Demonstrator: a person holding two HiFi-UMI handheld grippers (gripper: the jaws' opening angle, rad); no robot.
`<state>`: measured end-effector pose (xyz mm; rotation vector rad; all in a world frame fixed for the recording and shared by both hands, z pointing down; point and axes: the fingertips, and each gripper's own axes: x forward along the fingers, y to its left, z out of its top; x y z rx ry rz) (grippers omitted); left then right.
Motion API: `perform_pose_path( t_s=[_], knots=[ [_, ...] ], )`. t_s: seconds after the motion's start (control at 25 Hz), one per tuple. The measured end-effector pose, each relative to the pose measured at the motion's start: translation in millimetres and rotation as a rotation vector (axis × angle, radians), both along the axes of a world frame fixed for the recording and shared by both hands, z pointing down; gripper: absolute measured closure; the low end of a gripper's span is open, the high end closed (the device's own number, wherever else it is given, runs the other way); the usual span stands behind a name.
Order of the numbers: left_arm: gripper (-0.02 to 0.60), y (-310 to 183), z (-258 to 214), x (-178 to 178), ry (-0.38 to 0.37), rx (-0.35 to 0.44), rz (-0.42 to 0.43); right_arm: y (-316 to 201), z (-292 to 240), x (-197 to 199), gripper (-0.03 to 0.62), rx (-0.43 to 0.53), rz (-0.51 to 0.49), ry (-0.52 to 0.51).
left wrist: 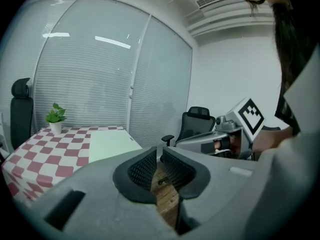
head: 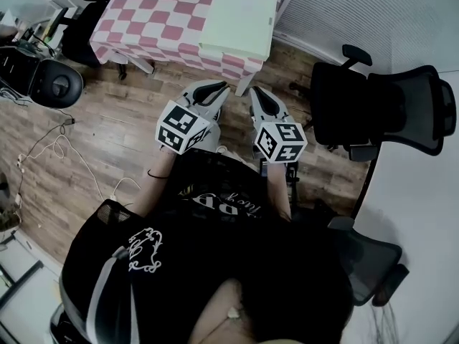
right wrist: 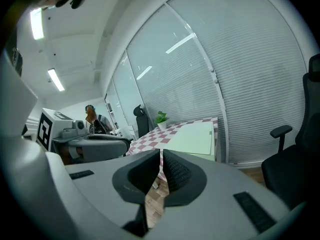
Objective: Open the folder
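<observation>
Wooden floor (head: 129, 120) lies open up to the checkered surface (head: 150, 20); a black office chair (head: 344, 106) stands near the right gripper (head: 259, 95).

Folder (head: 239, 21) lies on the table (head: 143, 27), at its right end by the blinds (head: 373, 13). Potted plant (left wrist: 55, 118) sits on the table's far corner. Left gripper (head: 214, 88) and right gripper (head: 260, 93) hang side by side over the floor (head: 107, 127), short of the table. Office chair (head: 373, 106) is off right.

Checkered table (head: 143, 20), black office chair (head: 373, 110), potted plant (left wrist: 56, 115)
</observation>
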<state>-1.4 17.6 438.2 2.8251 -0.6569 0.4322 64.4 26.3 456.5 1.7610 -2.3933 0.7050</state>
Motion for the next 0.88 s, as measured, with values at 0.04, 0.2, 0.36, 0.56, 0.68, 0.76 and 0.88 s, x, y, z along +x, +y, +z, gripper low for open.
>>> perform_pose_path(
  t_s=[0.04,0.2,0.36,0.56,0.68,0.76,0.88],
  knots=[
    [0.543,-7,1,2,-0.006,0.001,0.008,-7,1,2,0.569,-0.006,0.006,0.001],
    [0.543,-40,1,5,-0.015,0.002,0.027,-38,2,5,0.569,-0.022,0.017,0.01],
    [0.541,-75,1,7,-0.016,-0.002,0.038,-68,3,7,0.569,-0.041,0.035,0.034],
    [0.541,-112,5,8,-0.03,-0.005,0.066,-101,5,12,0.57,-0.074,0.065,0.058],
    [0.541,-136,6,9,-0.019,-0.009,0.077,-120,4,16,0.569,-0.082,0.087,0.074],
    [0.541,-150,7,10,-0.015,-0.014,0.089,-131,3,19,0.569,-0.088,0.104,0.086],
    [0.541,-170,10,14,-0.02,-0.013,0.113,-144,4,26,0.569,-0.101,0.135,0.104]
  ],
)
